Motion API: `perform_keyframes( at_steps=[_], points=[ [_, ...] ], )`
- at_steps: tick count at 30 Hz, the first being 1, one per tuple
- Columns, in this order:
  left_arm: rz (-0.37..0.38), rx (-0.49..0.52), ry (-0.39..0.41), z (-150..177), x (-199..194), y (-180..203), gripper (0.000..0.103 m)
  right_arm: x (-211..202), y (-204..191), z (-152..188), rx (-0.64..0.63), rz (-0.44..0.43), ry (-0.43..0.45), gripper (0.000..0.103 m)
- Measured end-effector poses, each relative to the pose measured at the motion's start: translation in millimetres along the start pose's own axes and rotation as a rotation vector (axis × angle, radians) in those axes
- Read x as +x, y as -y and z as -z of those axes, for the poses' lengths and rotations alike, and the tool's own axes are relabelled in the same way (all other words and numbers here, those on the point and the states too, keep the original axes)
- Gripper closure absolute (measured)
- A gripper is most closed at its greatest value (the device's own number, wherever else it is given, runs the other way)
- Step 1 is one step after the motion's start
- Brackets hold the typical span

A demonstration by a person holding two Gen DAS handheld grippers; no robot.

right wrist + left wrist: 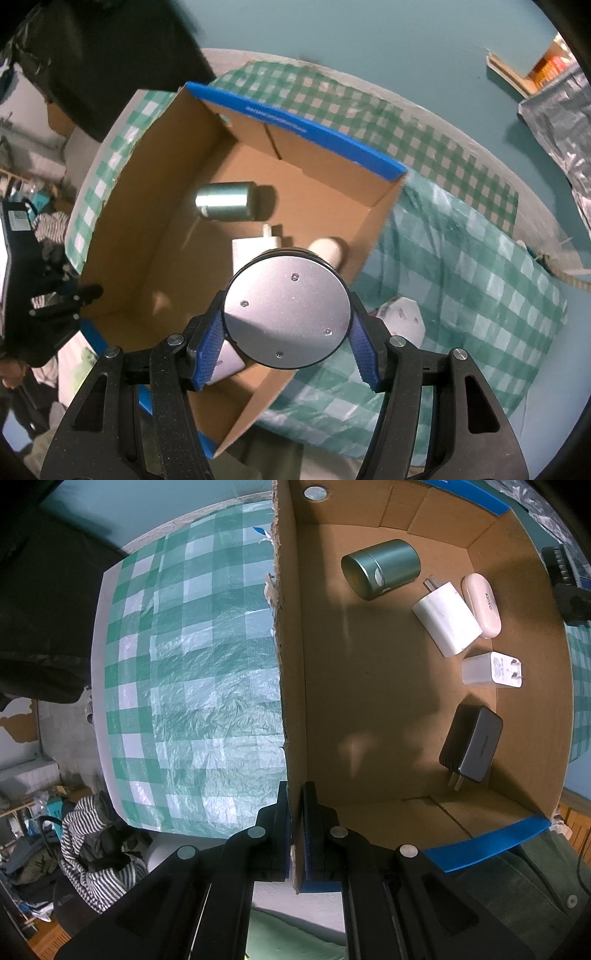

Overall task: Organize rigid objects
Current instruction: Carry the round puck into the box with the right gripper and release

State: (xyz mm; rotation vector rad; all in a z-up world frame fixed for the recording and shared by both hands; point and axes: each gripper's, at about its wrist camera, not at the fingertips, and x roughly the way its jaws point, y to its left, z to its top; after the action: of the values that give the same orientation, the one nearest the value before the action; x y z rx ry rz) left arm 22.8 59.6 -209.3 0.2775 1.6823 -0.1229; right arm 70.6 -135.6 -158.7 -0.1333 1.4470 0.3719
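My left gripper (296, 794) is shut on the left wall of the open cardboard box (291, 664). It also shows at the box's left edge as the left gripper (70, 299) in the right wrist view. On the box floor lie a green tin (382, 568), a large white charger (447, 618), a pale pink case (482, 603), a small white charger (491, 670) and a black and grey charger (472, 744). My right gripper (288, 345) is shut on a round silver-ended cylinder (291, 295), held above the box (295, 125) near its right wall.
The box stands on a green and white checked cloth (192, 664) covered with clear plastic. A crumpled white object (402, 321) lies on the cloth just right of the box. Striped fabric (92, 849) and clutter lie below the table's left edge.
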Motion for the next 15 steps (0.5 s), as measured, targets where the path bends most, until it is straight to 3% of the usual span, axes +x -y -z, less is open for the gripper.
perform_keyframes(
  at_steps=[15],
  points=[
    [-0.002,0.005,0.002,5.1,0.5,0.2,0.098,9.2,-5.0,1.6,0.002,0.025,-0.010,0.041]
  ],
)
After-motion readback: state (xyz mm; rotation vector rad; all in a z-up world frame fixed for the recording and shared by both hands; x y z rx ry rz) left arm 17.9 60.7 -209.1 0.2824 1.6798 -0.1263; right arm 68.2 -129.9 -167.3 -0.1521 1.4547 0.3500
